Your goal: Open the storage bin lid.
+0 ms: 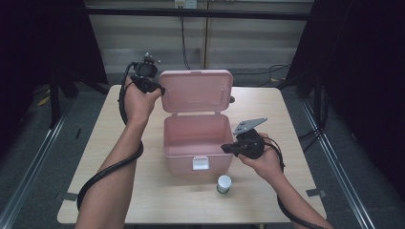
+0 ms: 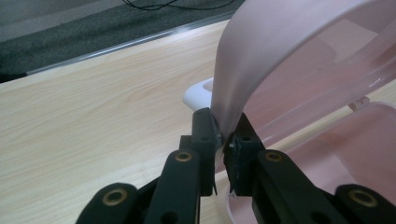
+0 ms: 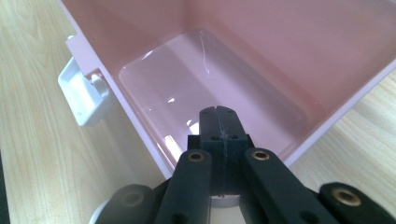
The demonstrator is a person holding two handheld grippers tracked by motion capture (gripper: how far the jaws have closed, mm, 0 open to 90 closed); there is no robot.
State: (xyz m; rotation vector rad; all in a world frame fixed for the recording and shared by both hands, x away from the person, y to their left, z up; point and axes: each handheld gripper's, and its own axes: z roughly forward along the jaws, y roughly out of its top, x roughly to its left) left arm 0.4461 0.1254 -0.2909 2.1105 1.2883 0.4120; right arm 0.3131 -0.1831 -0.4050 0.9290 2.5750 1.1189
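A pink plastic box stands open in the middle of the table, its lid tipped up at the back. My left gripper is at the lid's upper left corner. In the left gripper view its jaws are shut on the lid's curved edge. My right gripper is at the box's right front rim. In the right gripper view it is shut with nothing between the pads, above the rim, looking into the bare pink inside.
A small bottle with a white cap stands on the table just in front of the box. A white latch hangs on the box's front wall, and it also appears in the right gripper view. Light wood table surrounds the box.
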